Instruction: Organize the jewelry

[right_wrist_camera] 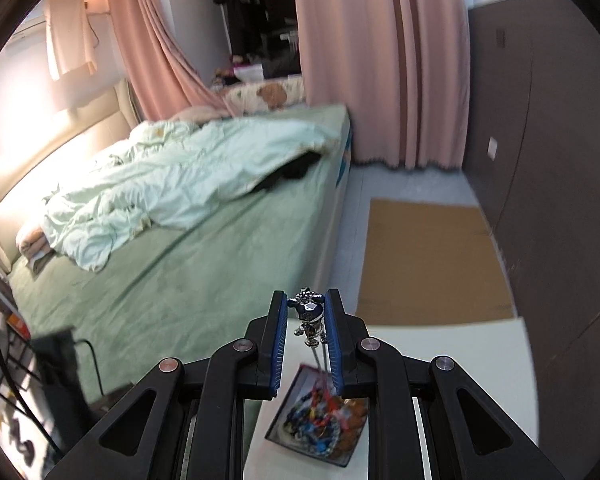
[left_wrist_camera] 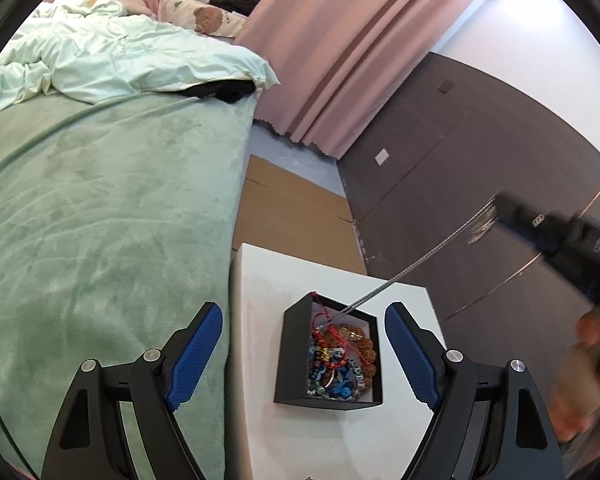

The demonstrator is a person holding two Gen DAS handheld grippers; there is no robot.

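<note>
Right tool point(right_wrist_camera: 306, 314) is clamped on a small silver-and-blue figure pendant point(right_wrist_camera: 309, 312), pads pressing its sides. The pendant's silver chain point(left_wrist_camera: 400, 276) runs taut-ish down from it into the black jewelry box point(left_wrist_camera: 296, 398), where its lower end sits in the pile of beads and red cord point(left_wrist_camera: 324, 334). Left tool point(left_wrist_camera: 304, 356) is wide open with nothing in it, hovering over the box with its pads either side of it, no contact.

Risks, as I read it:
- Chain end looks mixed in with the red cord and bracelets. Pull up and it could drag the whole tangle out, or lift the box, since nothing pins it.
- Box sits near the tabletop point(left_wrist_camera: 256, 276) edge on the bed side (not much margin). A sideways tug could slide it off.
- Pendant is gripped at the pad tips, on a lumpy shape. It could twist or slip out if the chain snags.
- The right-wrist view is blurred, so I can't tell exactly where the chain ends in the pile.

Surface: white, smooth tabletop, only the box on it. Likely low friction.

Room: bedroom. Bed point(left_wrist_camera: 100, 220) with green sheet and a rumpled pale duvet point(left_wrist_camera: 112, 60) right beside the tabletop, pink curtains point(left_wrist_camera: 340, 60), dark panelled wall point(left_wrist_camera: 440, 160), flat cardboard point(left_wrist_camera: 292, 212) on the floor beyond.
</note>
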